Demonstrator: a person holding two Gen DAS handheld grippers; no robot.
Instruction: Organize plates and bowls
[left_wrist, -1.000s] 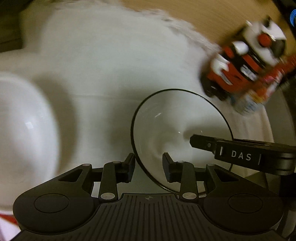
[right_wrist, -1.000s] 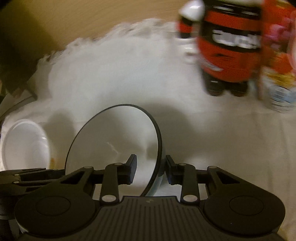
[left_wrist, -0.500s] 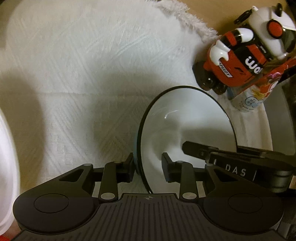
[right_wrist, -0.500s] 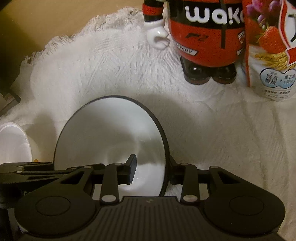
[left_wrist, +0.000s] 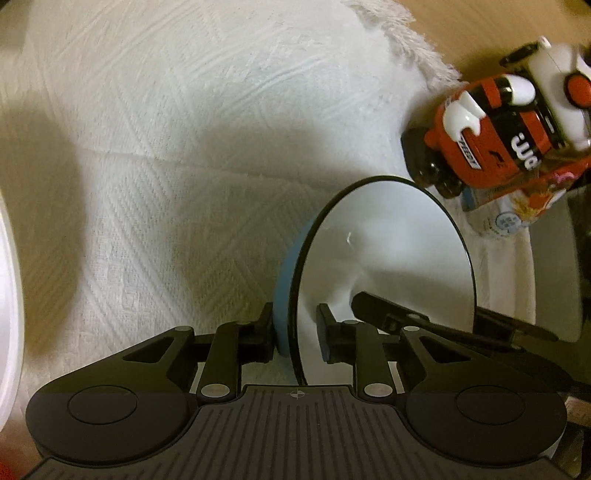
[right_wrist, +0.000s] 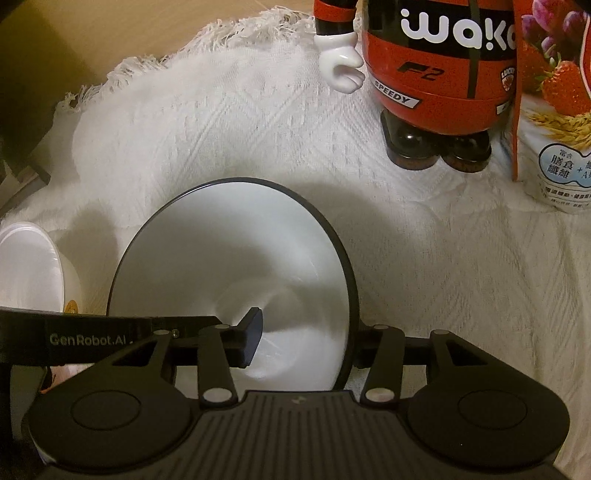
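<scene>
Bowl (left_wrist: 388, 251) rim pinched between left tongs (left_wrist: 297, 338) and right tongs (right_wrist: 304, 343).

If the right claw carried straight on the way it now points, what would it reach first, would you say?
The right claw grips the black-rimmed bowl; beyond it lies bare white cloth, then probably the red figurine, though depth is unclear.

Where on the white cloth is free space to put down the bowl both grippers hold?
Bare white woven cloth lies left of the black-rimmed white bowl, up to the plain white dish. It is crowded toward the red toy figure and the cereal packet.
</scene>
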